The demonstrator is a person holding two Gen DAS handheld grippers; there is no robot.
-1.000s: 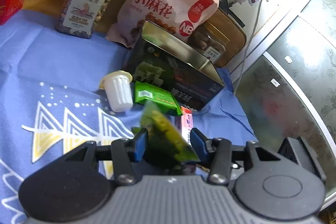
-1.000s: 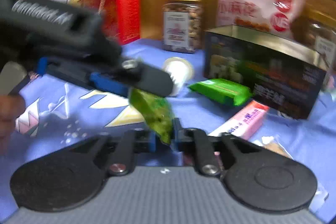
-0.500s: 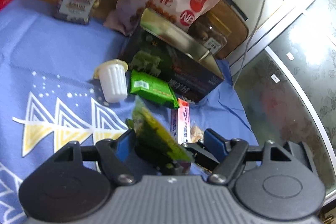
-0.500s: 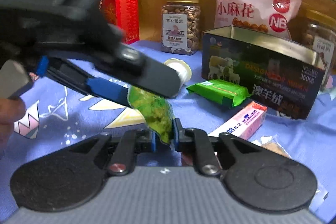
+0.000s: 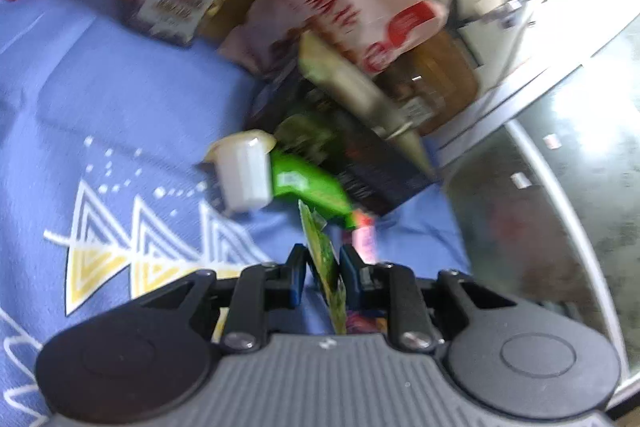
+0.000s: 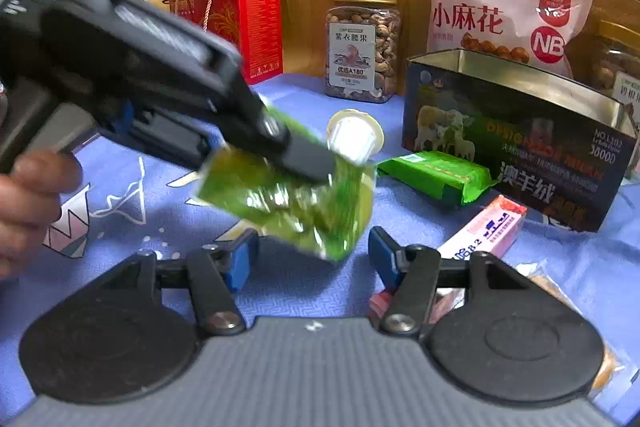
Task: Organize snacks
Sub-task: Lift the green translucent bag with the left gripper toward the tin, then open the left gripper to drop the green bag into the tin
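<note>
Left tongs point(image 5: 323, 269) pinching the green snack packet point(image 6: 296, 199), right tongs point(image 6: 313, 257) spread wide underneath, open tin box point(image 6: 520, 131) just behind.

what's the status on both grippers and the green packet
Left gripper shut on green packet, held off the cloth. Right gripper open, empty. Tin box ahead; nothing between.

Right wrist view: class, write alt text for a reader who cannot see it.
The left gripper holds a green snack packet above the right gripper's open jaws. Beyond, on a blue cloth, stand an open dark tin, a nut jar and a pink snack bag.
</note>
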